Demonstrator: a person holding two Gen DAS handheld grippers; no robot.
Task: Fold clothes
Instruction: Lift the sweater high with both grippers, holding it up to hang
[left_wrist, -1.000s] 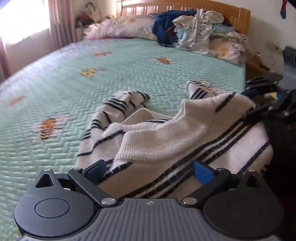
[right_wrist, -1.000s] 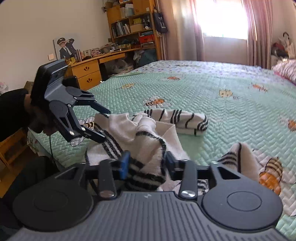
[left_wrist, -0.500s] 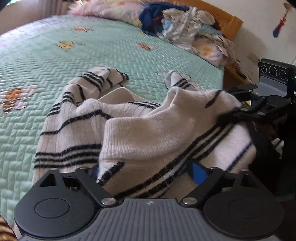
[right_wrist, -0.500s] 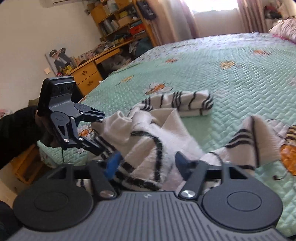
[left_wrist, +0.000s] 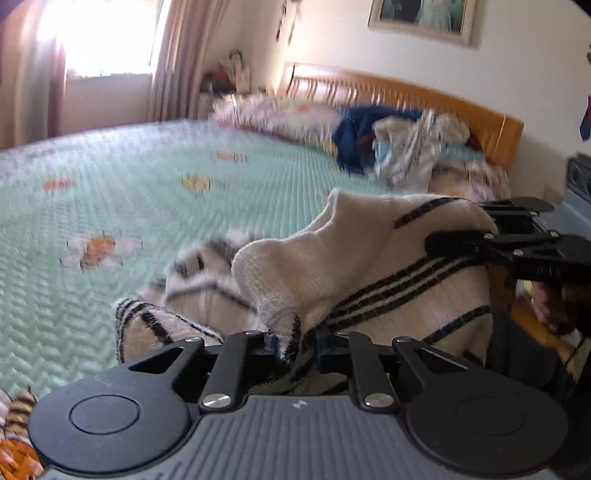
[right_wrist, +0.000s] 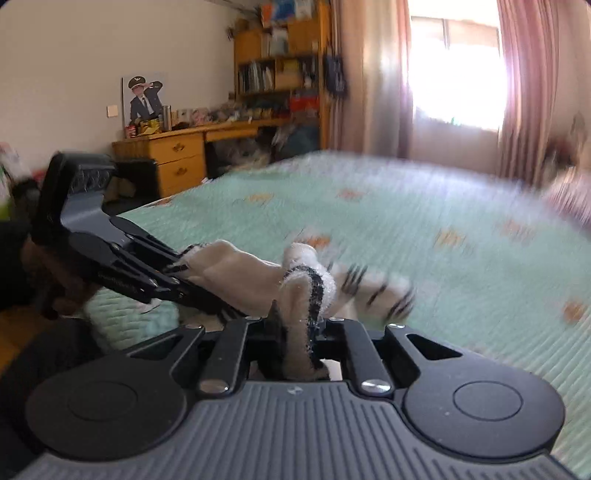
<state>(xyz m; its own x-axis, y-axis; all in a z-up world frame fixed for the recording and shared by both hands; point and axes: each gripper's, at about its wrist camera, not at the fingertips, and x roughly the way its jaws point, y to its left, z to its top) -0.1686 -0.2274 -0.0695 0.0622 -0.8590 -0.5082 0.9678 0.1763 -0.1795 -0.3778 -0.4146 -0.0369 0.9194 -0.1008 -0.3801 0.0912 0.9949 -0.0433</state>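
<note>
1. Left wrist view: left gripper (left_wrist: 298, 345), jaws just closed, pinching a fold of the cream, black-striped sweater (left_wrist: 373, 258). The sweater is bunched over the green quilted bedspread (left_wrist: 110, 199) at its near edge. The right gripper (left_wrist: 458, 236) clamps its far side.
2. Right wrist view: right gripper (right_wrist: 298, 334), jaws just closed, nipping a striped sweater (right_wrist: 306, 291) edge; the left gripper (right_wrist: 181, 273) grips the other end.

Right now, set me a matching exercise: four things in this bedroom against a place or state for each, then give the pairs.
Things:
1. cream knitted sweater with black stripes
2. mint-green quilted bedspread
3. heap of blue and grey clothes
4. orange wooden desk

Places or states:
A. spread across the bed
B. against the far wall
C. piled by the headboard
D. pinched by both the left gripper and the right gripper

Pairs: 1-D, 2-A, 3-C, 4-B
</note>
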